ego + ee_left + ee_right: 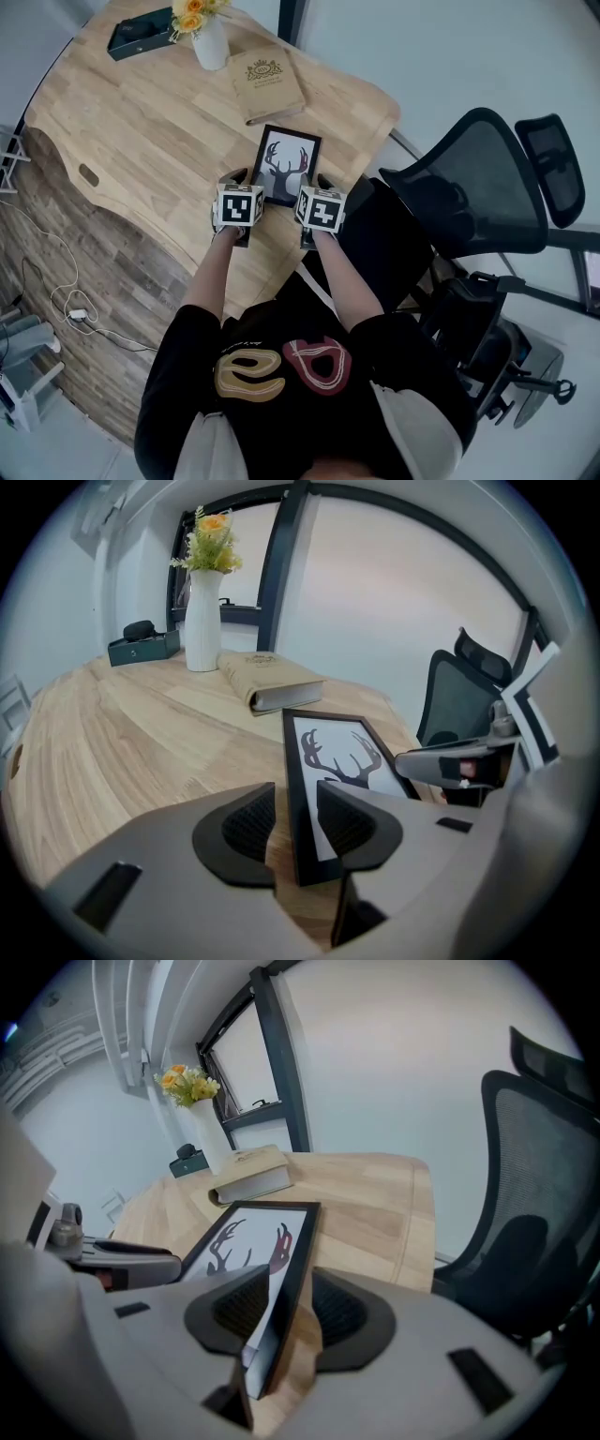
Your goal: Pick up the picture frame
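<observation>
A black picture frame [286, 161] with a deer-antler print lies on the wooden table [141, 131] near its front edge. My left gripper [246, 183] is at the frame's left side and my right gripper [317, 186] at its right side. In the left gripper view the frame [342, 752] has its left rail between the jaws of the left gripper [298, 822], with a sliver of wood showing beside the outer pad. In the right gripper view the frame [248, 1237] has its right rail between the jaws of the right gripper [286, 1312], also with a gap. Both stand open.
Beyond the frame lie a tan book [267, 82], a white vase of flowers [210, 42] and a dark box [139, 36]. A black office chair [473, 187] stands to the right of the table. Cables [75, 305] trail on the floor at the left.
</observation>
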Demonstrator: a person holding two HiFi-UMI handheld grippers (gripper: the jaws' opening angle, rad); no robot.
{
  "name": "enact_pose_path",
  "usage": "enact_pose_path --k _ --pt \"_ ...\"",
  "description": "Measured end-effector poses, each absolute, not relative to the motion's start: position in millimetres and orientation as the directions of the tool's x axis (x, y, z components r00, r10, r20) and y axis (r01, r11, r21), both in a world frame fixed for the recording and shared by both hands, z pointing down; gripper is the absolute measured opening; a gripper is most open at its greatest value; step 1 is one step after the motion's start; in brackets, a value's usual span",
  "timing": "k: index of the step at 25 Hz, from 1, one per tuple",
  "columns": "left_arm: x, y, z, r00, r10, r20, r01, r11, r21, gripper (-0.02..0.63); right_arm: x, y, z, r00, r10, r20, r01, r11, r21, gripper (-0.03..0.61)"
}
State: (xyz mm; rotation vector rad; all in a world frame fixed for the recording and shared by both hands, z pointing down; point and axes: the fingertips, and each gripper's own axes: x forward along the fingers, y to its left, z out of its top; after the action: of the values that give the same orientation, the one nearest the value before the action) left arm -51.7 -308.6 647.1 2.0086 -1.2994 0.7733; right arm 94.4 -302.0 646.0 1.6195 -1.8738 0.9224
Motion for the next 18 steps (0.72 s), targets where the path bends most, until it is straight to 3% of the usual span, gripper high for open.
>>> enact_pose_path --k 14,18 --pt "-52 -313 666 0.34 -0.493 0.801 -0.928 -0.314 0.201 0.141 97 -307 665 -0.14 -0.588 0.796 -0.988 0.027 -0.153 0.149" --pt "-47 -315 666 0.345 -0.481 0.806 -0.928 -0.306 0.215 0.091 95 -309 664 -0.135 -0.583 0.801 -0.986 -0.003 -0.169 0.135"
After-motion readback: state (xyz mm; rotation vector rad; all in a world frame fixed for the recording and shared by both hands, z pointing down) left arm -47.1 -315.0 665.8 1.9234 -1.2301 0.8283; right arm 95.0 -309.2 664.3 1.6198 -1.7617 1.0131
